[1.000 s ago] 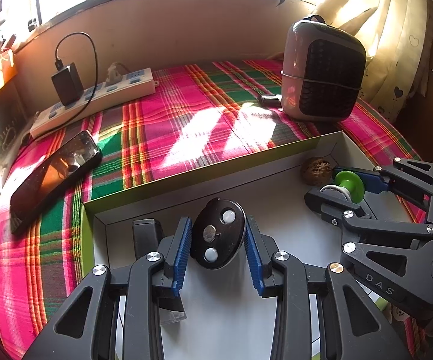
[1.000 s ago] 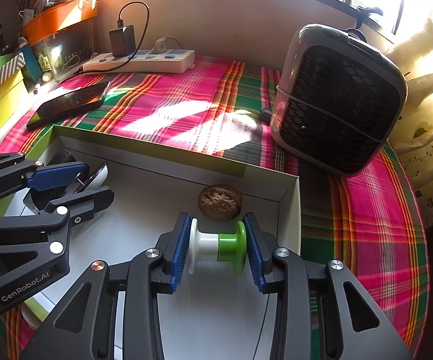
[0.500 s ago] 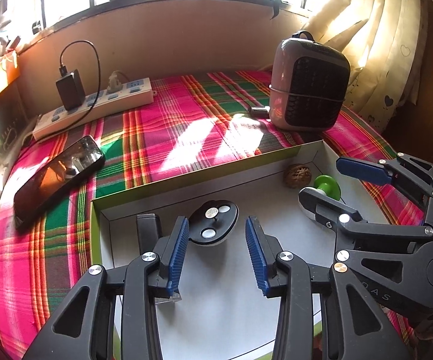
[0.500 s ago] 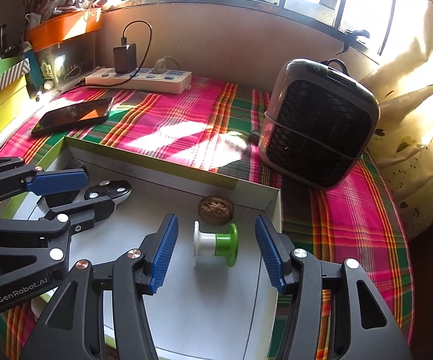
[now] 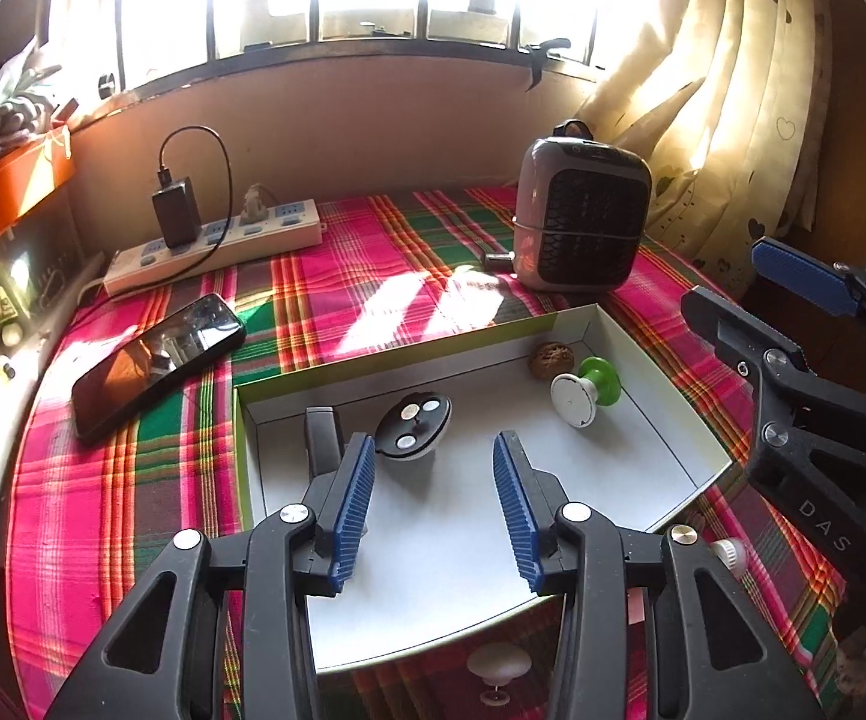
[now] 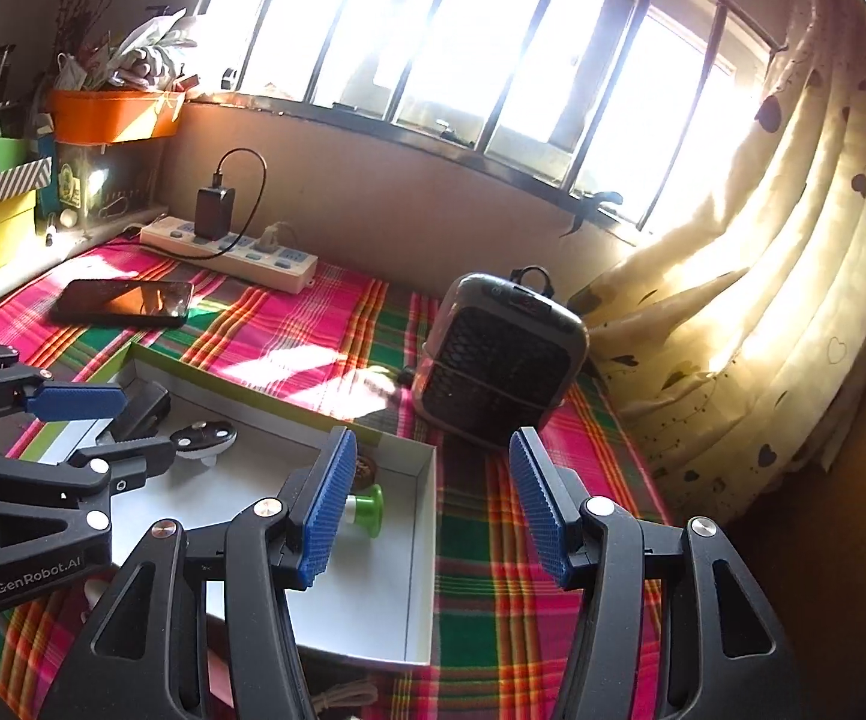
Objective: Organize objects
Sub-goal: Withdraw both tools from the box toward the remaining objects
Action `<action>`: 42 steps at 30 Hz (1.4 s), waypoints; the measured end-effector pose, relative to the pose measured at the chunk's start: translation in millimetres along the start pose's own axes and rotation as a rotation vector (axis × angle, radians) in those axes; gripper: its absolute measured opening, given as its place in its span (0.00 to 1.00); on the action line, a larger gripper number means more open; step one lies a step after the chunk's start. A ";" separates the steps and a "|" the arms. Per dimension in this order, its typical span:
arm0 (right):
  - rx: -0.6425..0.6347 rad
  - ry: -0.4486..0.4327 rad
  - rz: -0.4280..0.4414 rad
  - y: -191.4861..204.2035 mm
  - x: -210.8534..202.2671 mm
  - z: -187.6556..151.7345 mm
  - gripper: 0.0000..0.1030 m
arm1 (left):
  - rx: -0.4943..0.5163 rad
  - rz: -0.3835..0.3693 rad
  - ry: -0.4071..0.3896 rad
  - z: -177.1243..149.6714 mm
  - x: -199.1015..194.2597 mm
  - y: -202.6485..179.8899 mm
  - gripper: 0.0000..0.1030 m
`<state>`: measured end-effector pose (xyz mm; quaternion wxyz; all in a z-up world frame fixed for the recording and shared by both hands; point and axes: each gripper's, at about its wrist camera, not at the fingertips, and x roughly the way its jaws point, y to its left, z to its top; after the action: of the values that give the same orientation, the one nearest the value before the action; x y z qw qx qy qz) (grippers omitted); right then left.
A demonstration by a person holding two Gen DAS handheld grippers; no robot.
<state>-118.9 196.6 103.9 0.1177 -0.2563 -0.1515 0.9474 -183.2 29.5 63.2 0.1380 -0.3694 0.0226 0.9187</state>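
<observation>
A shallow white box (image 5: 408, 354) with green sides lies on the plaid cloth. Inside it are a black round disc (image 5: 413, 425) with three silver dots, a green and white spool (image 5: 586, 390), a brown walnut (image 5: 547, 354) and a small black block (image 5: 321, 432). My left gripper (image 5: 433, 498) hangs above the box's near half; its jaws are opening and nothing is between them. My right gripper (image 6: 433, 438) is open and empty, raised over the box's right edge, with the spool (image 6: 366, 510) below its left finger. The right gripper (image 5: 727, 279) also shows in the left wrist view.
A grey fan heater (image 5: 583, 222) stands behind the box, and a curtain (image 5: 733, 120) hangs at the right. A phone (image 5: 156, 360) and a power strip (image 5: 216, 240) with a charger lie at the left. A white knob (image 5: 499, 666) lies in front of the box.
Both grippers let go, the left of the black disc and the right of the spool, which now lie in the box. Both have drawn back and risen with their jaws wider.
</observation>
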 end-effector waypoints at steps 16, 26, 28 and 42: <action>-0.005 -0.096 -0.066 0.1 -51.2 -0.6 0.53 | -0.003 0.006 -0.034 -20.1 -36.3 -4.9 0.39; 0.005 -0.078 -0.042 2.0 -61.6 -13.8 0.53 | -0.003 0.005 -0.032 -34.3 -49.5 -7.1 0.39; 0.026 -0.065 -0.015 -1.1 -62.5 -17.9 0.53 | -0.001 0.002 -0.030 -37.8 -52.4 -8.6 0.39; 0.145 0.082 0.105 -20.9 -54.9 -65.3 0.53 | -0.023 -0.037 0.018 -73.2 -58.8 -5.2 0.39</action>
<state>-35.7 214.3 82.2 0.0921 -0.2932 -0.0638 0.9495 -92.0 10.0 50.7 0.1507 -0.3795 0.0066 0.9128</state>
